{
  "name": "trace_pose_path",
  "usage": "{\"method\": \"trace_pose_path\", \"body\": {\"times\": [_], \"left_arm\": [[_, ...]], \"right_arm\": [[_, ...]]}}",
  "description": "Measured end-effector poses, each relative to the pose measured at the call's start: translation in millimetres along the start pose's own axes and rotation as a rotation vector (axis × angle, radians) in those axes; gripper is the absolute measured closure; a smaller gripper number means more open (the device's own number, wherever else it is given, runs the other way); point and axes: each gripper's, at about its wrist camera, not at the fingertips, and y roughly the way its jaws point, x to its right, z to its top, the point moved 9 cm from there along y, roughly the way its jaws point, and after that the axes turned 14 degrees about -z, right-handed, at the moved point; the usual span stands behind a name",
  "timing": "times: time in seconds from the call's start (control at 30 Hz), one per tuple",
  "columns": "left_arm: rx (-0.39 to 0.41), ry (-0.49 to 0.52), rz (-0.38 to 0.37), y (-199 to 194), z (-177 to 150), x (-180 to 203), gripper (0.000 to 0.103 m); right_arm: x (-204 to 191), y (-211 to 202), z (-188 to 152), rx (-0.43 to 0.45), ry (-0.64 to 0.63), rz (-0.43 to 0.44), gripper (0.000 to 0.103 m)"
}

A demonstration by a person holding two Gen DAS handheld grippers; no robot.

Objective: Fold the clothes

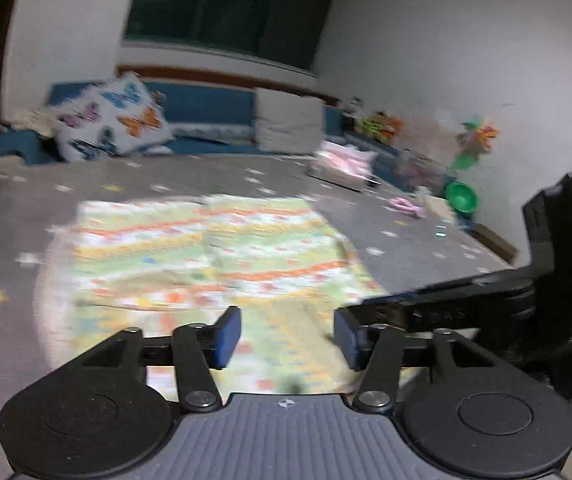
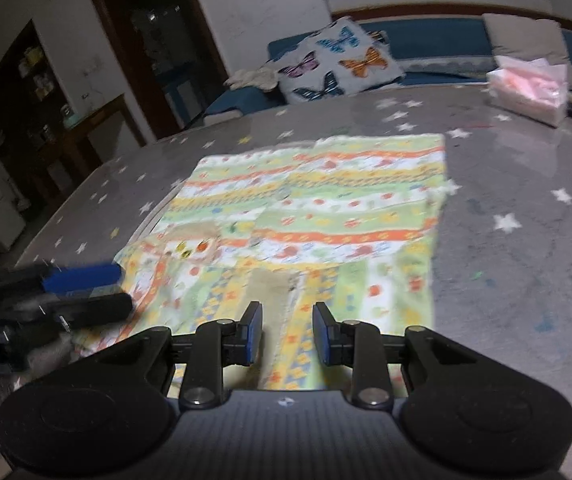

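A patterned garment (image 1: pixel 221 264) in green, orange, yellow and white stripes lies flat on the grey star-print table (image 1: pixel 13 216); it also shows in the right wrist view (image 2: pixel 326 208), partly folded. My left gripper (image 1: pixel 288 338) is open and empty, hovering over the garment's near edge. My right gripper (image 2: pixel 288 334) is open and empty over the near edge too. In the left wrist view the right gripper (image 1: pixel 486 300) comes in from the right. In the right wrist view the left gripper's fingers (image 2: pixel 81 276) lie at the left, beside the cloth.
A pink tissue pack (image 2: pixel 530 84) sits on the far right of the table (image 2: pixel 518 280). A butterfly pillow (image 2: pixel 338 60) and a beige cushion (image 1: pixel 290 120) rest on the blue sofa behind. A green toy (image 1: pixel 462 196) and a small pink object (image 1: pixel 404 204) sit at right.
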Motion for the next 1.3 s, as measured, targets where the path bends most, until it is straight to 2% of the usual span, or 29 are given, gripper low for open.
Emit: {"method": "trace_pose_path", "body": {"times": [0.17, 0.33, 0.47, 0.57, 0.6, 0.63, 0.67, 0.8, 1.13, 1.23, 1.3], "left_arm": [[0.000, 0.004, 0.142, -41, -15, -38, 0.029], [-0.070, 0.011, 0.225, -73, -48, -60, 0.027], [-0.112, -0.003, 0.240, -80, -68, -65, 0.026], [-0.111, -0.023, 0.242, -77, -72, -67, 0.026], [-0.111, -0.027, 0.244, -75, -72, -68, 0.026], [-0.110, -0.031, 0.247, -73, -73, -69, 0.026], [-0.110, -0.032, 0.250, -70, -72, -70, 0.026], [-0.115, -0.022, 0.266, -68, -74, -71, 0.026], [-0.129, -0.008, 0.302, -66, -76, -75, 0.027], [-0.129, -0.010, 0.306, -66, -76, -75, 0.027], [-0.130, -0.008, 0.310, -66, -76, -75, 0.027]], "right_arm": [[-17, 15, -7, -0.017, -0.047, -0.001, 0.075], [-24, 17, -8, -0.021, -0.072, -0.018, 0.075], [-25, 18, -7, -0.023, -0.076, -0.032, 0.076], [-24, 19, -6, -0.026, -0.059, -0.042, 0.076], [-25, 19, -6, -0.026, -0.066, -0.046, 0.079], [-26, 19, -6, -0.025, -0.074, -0.050, 0.090], [-27, 18, -6, -0.024, -0.078, -0.052, 0.097], [-29, 8, 2, 0.015, -0.096, -0.067, 0.098], [-39, -50, 51, 0.199, -0.163, -0.094, 0.098], [-30, -55, 56, 0.207, -0.156, -0.124, 0.098], [-22, -47, 50, 0.181, -0.144, -0.144, 0.098]]}}
